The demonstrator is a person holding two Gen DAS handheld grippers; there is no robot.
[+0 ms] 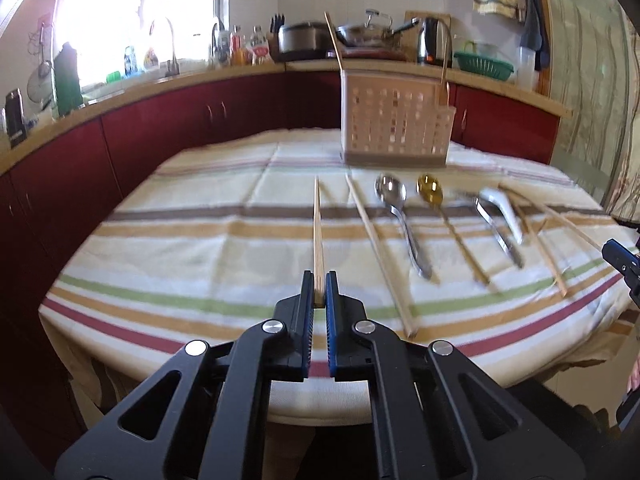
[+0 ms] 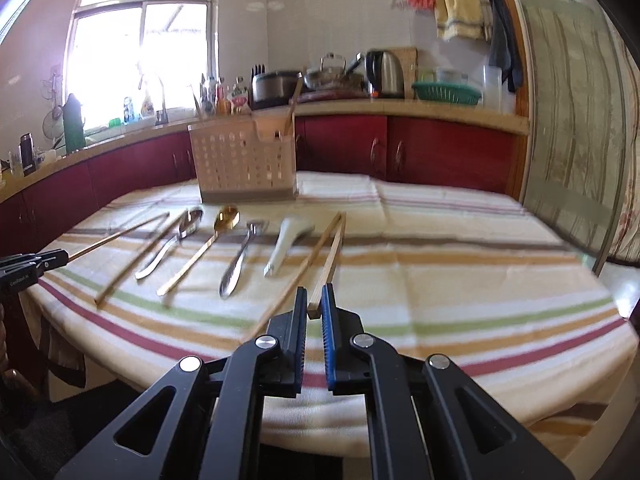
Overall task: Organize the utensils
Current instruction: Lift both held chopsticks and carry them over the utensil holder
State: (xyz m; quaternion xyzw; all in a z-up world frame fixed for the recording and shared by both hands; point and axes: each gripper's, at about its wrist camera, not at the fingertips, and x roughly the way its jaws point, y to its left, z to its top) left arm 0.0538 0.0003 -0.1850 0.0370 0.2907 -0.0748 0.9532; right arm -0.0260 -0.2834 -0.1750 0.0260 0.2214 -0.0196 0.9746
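Two tongs each pinch one chopstick: left tongs (image 1: 319, 286), right tongs (image 2: 314, 300); no lettering legible.

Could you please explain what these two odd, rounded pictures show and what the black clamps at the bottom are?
Each clamp is a hand-held two-finger tool carried by a person, with a wide-angle camera looking along its fingers. One picture is from the left tool, the other from the right tool. Each is shut on one wooden chopstick: the left chopstick and the right chopstick. On the striped tablecloth lie more chopsticks, a silver spoon, a gold spoon, a metal utensil I cannot identify and a white spoon. Behind them stands a perforated basket, already holding some chopsticks.
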